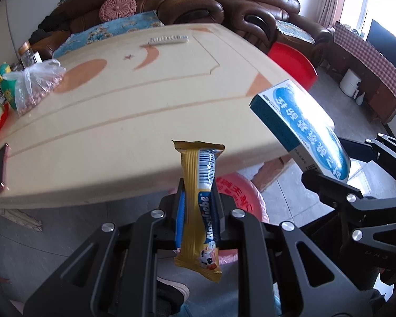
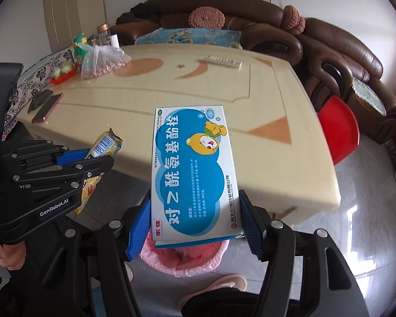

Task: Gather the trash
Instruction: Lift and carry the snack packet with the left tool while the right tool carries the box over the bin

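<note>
Pink-lined trash bin (image 2: 183, 259) on the floor, below and just ahead of both claws, off the near edge of the surface (image 2: 198, 92). Right claw (image 2: 195, 222) clamped across the medicine box (image 2: 195, 169), long axis pointing away over the bin, seemingly the nearer one. Left claw (image 1: 198, 211) pinched shut on the gold snack wrapper (image 1: 200, 206), hanging upright, bin rim behind it.

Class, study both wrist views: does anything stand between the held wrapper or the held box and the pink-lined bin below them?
Nothing visible does. The left gripper clamps the gold wrapper, the right gripper the blue medicine box. The pink-lined bin sits open on the floor beneath them, beside the table edge.
</note>
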